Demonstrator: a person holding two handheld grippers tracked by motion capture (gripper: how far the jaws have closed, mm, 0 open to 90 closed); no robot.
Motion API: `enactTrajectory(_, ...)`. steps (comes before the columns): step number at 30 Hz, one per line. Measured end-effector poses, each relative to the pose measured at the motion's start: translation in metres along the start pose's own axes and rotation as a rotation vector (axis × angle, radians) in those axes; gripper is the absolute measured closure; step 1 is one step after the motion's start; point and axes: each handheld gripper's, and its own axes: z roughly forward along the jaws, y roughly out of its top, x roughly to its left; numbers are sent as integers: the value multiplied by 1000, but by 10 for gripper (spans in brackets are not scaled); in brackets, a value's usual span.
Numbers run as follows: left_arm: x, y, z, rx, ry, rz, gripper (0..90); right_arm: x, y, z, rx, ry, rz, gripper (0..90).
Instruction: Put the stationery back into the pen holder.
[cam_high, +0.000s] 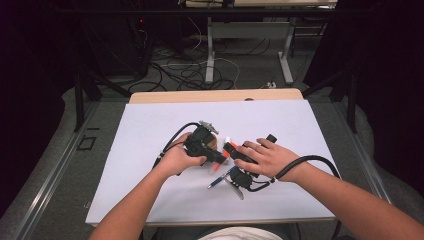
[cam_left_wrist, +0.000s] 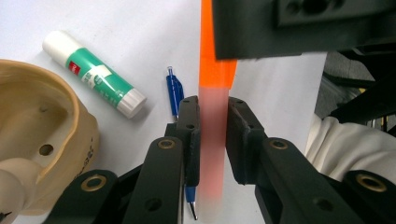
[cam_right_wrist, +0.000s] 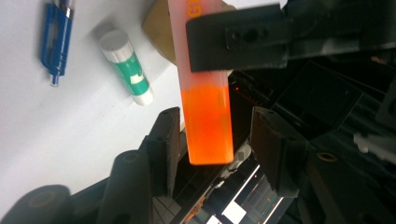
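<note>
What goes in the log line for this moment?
left gripper: shut on orange highlighter marker | right gripper: open round its orange cap | blue pen: on table

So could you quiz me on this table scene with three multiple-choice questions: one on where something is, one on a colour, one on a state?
1. Where does the glue stick lie?
A. on the white sheet, beside the blue pen
B. inside the tan holder
C. on the floor

2. What colour is the cap end of the highlighter?
A. green
B. orange
C. black

3. How does the left gripper stand?
A. wide open, nothing between
B. shut on the highlighter
C. shut on the pen

Answers: 1 A, it rests on the sheet next to the pen. 2 B, that end glows orange. 3 B, both pads press the highlighter's barrel.
</note>
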Motion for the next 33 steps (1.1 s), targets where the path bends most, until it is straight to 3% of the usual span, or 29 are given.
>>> enactTrajectory(4,3,-1,-1,-14,15,-19,777,-2,-4,0,26,-9,24,492)
enactTrajectory(7,6,-3,-3,-41,33,-31,776,-2,-9,1,18,1,84,475)
enactTrajectory(8,7,-4,-4,-56,30,-41,777,-3,-10,1,28,-2,81,473)
enactTrajectory(10,9,-5,-6,-77,41,-49,776,-1,-13,2,28,11,138,468)
enactTrajectory(12,11,-6,-9,-97,56,-55,776,0,-15,3,37,13,148,467)
enactTrajectory(16,15,-7,-14,-145,80,-63,776,2,-20,1,53,35,261,461)
enactTrajectory(19,17,-7,-17,-176,96,-64,776,3,-22,1,72,48,290,447)
enactTrajectory(24,19,-8,-24,-233,119,-69,776,4,-27,1,81,47,399,433)
enactTrajectory(25,20,-9,-26,-251,128,-77,776,4,-28,1,81,48,402,433)
enactTrajectory(26,20,-9,-27,-268,137,-77,776,3,-29,0,88,81,421,433)
enactTrajectory(28,22,-10,-31,-303,150,-83,776,3,-31,1,98,100,459,415)
enactTrajectory(32,27,-15,-39,-363,191,-85,776,4,-34,1,94,96,502,378)
enactTrajectory(33,28,-16,-40,-377,196,-93,777,4,-34,1,97,105,531,369)
